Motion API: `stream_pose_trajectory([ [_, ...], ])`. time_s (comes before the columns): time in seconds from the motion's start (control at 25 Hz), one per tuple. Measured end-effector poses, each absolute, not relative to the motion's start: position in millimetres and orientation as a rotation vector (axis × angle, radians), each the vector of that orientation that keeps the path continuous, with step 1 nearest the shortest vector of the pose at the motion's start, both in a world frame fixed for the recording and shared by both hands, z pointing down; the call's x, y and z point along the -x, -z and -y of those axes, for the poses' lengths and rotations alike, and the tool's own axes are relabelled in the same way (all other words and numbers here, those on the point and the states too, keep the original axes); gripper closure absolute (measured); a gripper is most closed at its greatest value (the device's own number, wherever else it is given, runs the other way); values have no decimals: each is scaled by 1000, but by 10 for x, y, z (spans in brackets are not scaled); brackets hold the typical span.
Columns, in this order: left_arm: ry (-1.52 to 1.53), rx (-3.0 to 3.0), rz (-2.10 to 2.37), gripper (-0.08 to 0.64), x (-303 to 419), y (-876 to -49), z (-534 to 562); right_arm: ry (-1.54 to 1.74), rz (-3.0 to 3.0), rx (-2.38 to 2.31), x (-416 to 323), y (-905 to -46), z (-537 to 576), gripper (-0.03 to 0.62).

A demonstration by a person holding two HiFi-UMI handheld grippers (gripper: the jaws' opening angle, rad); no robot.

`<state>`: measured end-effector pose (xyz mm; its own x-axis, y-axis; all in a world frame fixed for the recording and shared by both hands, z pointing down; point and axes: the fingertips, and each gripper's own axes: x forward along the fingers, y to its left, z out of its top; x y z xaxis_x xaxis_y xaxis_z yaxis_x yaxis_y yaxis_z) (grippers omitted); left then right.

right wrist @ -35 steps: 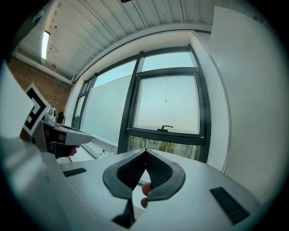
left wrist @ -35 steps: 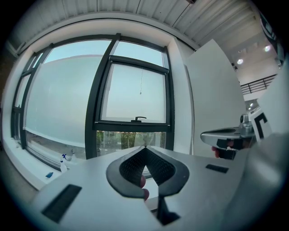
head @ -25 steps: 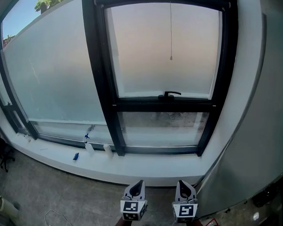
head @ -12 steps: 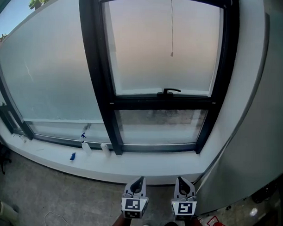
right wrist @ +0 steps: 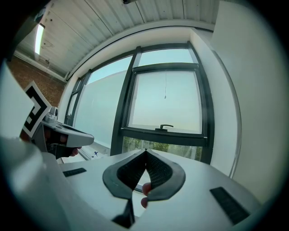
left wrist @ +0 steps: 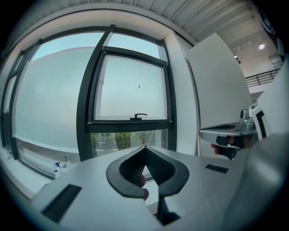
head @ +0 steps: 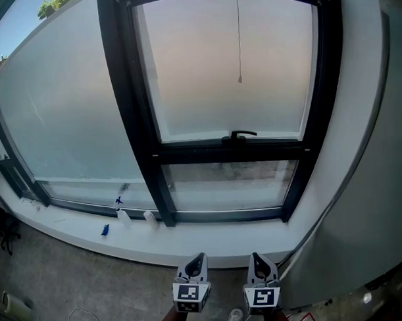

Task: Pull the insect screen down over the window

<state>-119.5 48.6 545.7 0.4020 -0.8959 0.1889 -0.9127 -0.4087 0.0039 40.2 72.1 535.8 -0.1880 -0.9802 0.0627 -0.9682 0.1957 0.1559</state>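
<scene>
Two tongs sit low at the near edge, both pressed shut with nothing between them. The left tongs and the right tongs are side by side, pointing toward the window and well short of it. Beyond them runs the white sill, with a couple of small bottles to the left. Farther on, the window has its handle on the bottom rail. The pull cord hangs free down the middle of the pane, untouched. No insect screen covers the glass; I take it to be rolled up out of sight at the top. By my reckoning the whole job is left: reach the cord, grip it, and draw the screen down.
</scene>
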Motion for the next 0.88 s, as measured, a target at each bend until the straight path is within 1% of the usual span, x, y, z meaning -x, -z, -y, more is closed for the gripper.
stream_pose_trajectory([
  [0.48,-186,-2505,1677,557,933,-5471,89,167,2390,-1820,-545,-5222,-43,589],
  [0.68,-139,-2462,1735,557,843,-5341,293,150,2398,-1809,-680,-5308,184,589],
  [0.88,-197,-2428,1775,557,762,-5400,411,112,2440,-1789,-753,-5365,319,589],
])
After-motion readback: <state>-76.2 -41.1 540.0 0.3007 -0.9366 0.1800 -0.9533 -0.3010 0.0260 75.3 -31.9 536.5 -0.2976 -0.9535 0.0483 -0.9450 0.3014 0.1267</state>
